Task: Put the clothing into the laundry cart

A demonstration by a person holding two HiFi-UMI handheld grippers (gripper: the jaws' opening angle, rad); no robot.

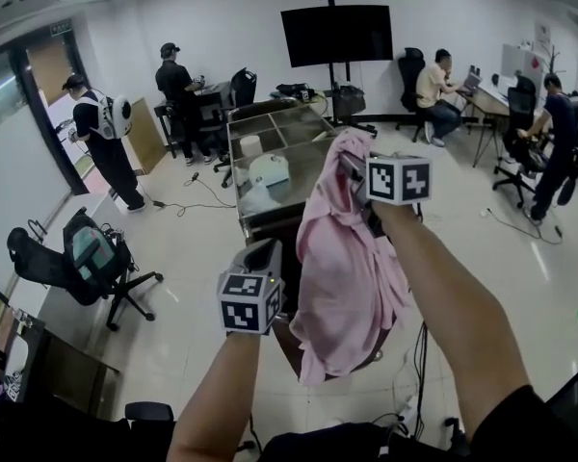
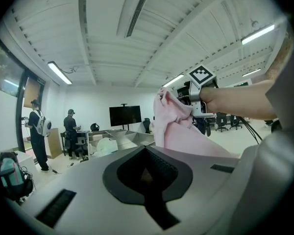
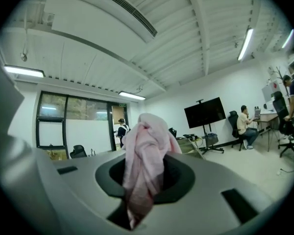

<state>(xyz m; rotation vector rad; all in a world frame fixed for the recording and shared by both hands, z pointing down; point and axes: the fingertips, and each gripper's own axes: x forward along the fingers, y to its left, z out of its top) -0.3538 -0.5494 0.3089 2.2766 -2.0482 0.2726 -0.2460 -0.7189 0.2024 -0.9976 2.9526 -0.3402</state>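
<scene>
In the head view, the right gripper (image 1: 358,166) is raised at the centre of the frame. A pink garment (image 1: 345,268) hangs from it in a long fold toward the lower middle. The left gripper (image 1: 261,255) is lower and to the left, just beside the cloth, but we cannot say from here whether it touches it. The cart (image 1: 233,141) stands behind them in the upper middle. It is open on top, with something white inside.

In the left gripper view, the jaws of the left gripper (image 2: 146,152) meet at the centre and nothing is between them. The garment (image 2: 179,129) and the right gripper (image 2: 200,96) are at the upper right, and the cart (image 2: 121,137) is far behind, left of centre.

In the right gripper view, the right gripper (image 3: 143,142) is closed on the garment (image 3: 146,155), which is bunched up between the jaws and covers the middle of the frame.

We judge that the carrying step is in hand: the garment is lifted but not yet over the cart. The next move calls for bringing the right gripper above an open compartment. It must be high enough for the hanging tail to pass the rim, and then the jaws should open.
</scene>
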